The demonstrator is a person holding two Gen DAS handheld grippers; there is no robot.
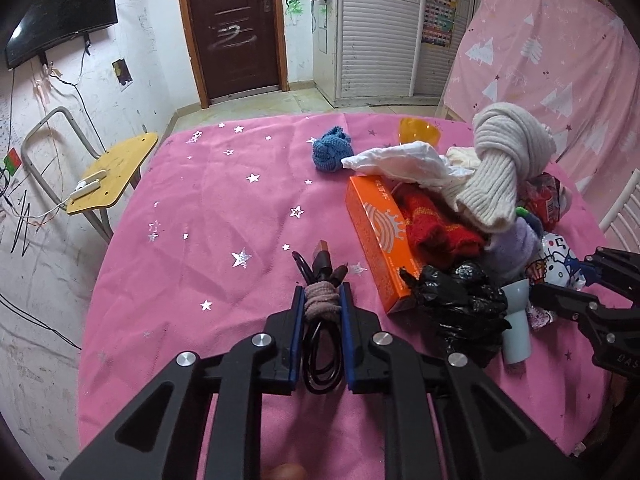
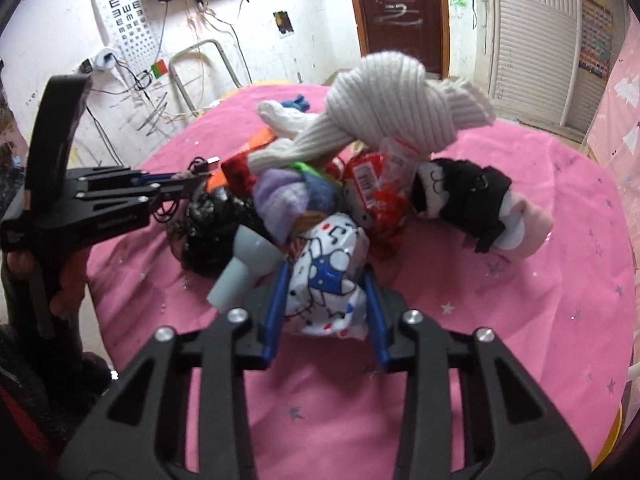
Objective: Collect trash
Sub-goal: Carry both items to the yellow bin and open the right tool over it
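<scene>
On the pink star-print tablecloth (image 1: 220,208) lies a heap of clutter. My left gripper (image 1: 322,292) is shut on a coiled black USB cable (image 1: 320,352) bound with a brownish hair tie, left of the heap. My right gripper (image 2: 327,273) is shut on a white cartoon-print wrapper (image 2: 324,304) at the heap's near edge; its fingers press the wrapper's sides. The left gripper (image 2: 188,178) also shows at the left of the right wrist view. A crumpled black plastic bag (image 1: 460,304), a red snack wrapper (image 2: 376,188) and white crumpled tissue (image 1: 400,160) lie in the heap.
An orange box (image 1: 380,236), a pale blue-grey cup (image 1: 516,320), a knotted cream knit (image 1: 508,152), red and purple cloths, and a black-and-white garment (image 2: 464,196) crowd the heap. A blue knit bundle (image 1: 330,148) and an orange cup (image 1: 418,130) sit farther back. A yellow chair (image 1: 116,172) stands left.
</scene>
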